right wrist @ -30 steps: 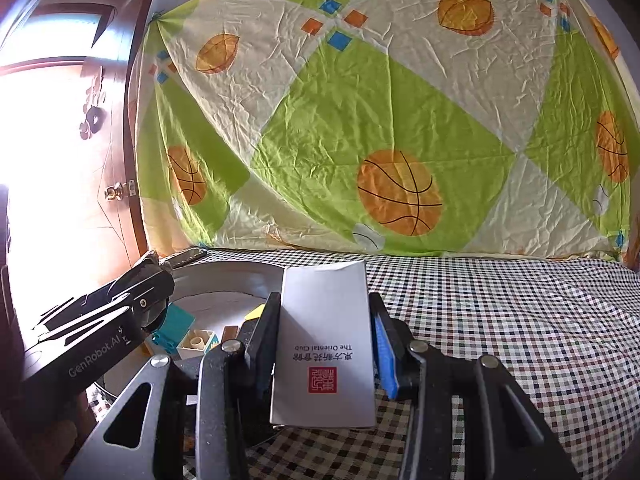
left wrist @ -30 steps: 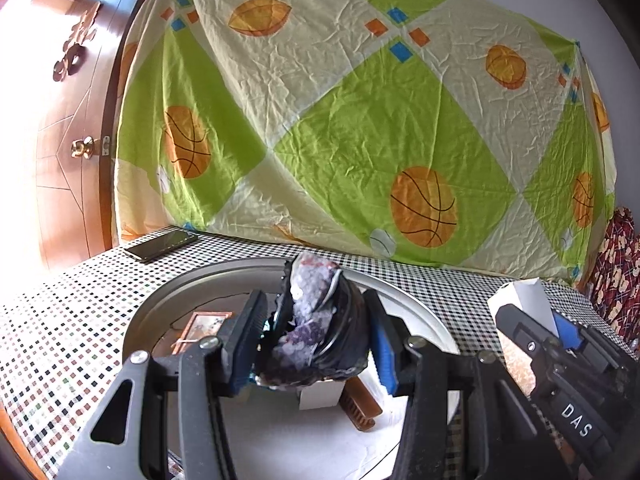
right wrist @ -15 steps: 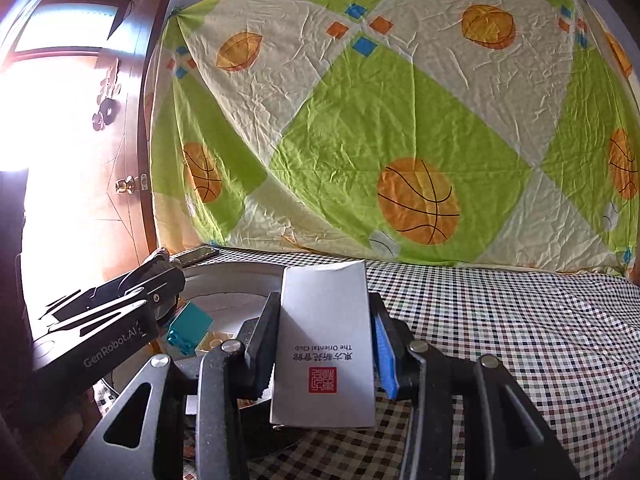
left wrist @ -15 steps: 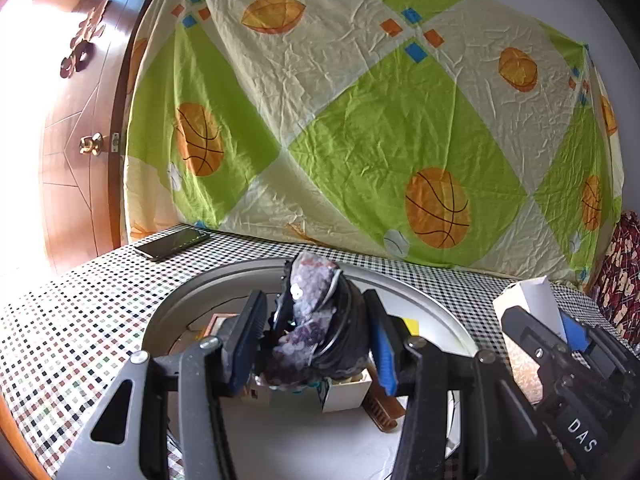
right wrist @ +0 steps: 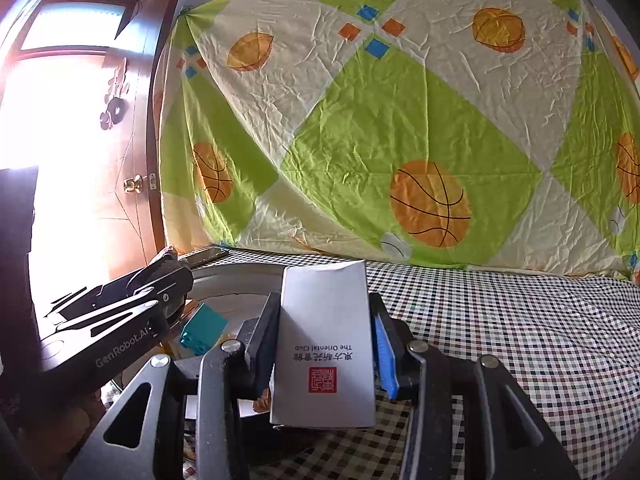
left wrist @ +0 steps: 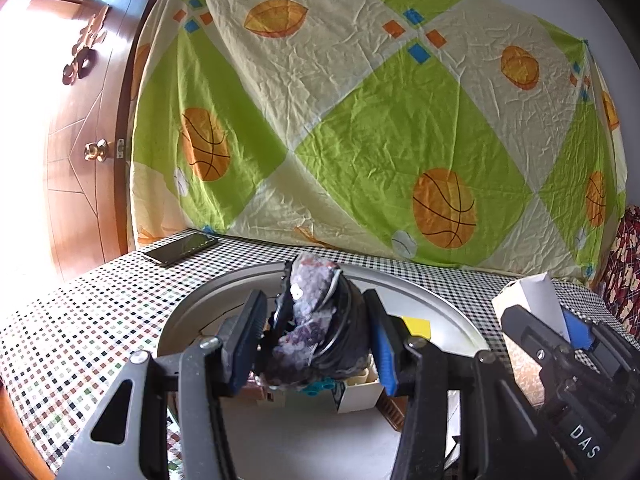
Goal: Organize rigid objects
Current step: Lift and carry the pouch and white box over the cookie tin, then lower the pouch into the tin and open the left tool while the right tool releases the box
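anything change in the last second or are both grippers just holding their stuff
Nothing visibly let go or picked up. The left gripper still clamps the dark purple crystal rock over the round metal tray; the right gripper still clamps the white printed box. Only the views drifted slightly.

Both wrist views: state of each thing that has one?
left gripper: shut on purple rock, above tray
purple rock: held, off the tray
right gripper: shut on white box
white box: held upright, closed
round tray: on table, small items inside
teal block: lying in tray
phone: flat on table, screen dark
door: open
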The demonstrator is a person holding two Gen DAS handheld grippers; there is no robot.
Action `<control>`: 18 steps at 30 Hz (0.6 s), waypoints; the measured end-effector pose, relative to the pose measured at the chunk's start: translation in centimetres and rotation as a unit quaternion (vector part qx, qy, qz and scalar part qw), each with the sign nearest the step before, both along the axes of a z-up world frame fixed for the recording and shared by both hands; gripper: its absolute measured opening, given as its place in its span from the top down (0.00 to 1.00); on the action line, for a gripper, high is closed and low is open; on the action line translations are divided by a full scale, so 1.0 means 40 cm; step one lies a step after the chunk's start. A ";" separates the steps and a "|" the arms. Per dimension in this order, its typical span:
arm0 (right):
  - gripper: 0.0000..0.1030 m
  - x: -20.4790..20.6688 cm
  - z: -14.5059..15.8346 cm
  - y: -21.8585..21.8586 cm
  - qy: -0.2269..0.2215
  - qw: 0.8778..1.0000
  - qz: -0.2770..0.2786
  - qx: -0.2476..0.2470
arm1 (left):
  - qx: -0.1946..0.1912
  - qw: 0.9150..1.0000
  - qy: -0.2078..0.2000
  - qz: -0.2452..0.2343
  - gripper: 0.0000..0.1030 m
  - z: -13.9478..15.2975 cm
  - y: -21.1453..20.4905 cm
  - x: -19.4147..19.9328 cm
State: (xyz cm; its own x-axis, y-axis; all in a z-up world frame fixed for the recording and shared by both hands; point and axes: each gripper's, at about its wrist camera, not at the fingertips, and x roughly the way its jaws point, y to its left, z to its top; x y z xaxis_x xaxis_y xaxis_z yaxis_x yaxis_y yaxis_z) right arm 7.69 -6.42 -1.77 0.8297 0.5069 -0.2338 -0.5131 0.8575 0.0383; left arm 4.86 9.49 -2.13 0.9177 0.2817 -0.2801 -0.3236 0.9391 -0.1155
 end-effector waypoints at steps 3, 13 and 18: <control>0.57 -0.002 0.000 0.009 0.000 1.000 0.004 -0.002 | 0.003 1.000 0.001 0.003 0.53 0.001 0.005 -0.002; 0.57 -0.007 0.000 0.032 -0.002 1.000 0.016 -0.008 | 0.003 1.000 0.003 0.003 0.53 0.000 0.016 -0.008; 0.57 -0.008 0.000 0.045 -0.001 1.000 0.022 -0.011 | 0.001 1.000 0.003 0.003 0.53 0.003 0.019 -0.008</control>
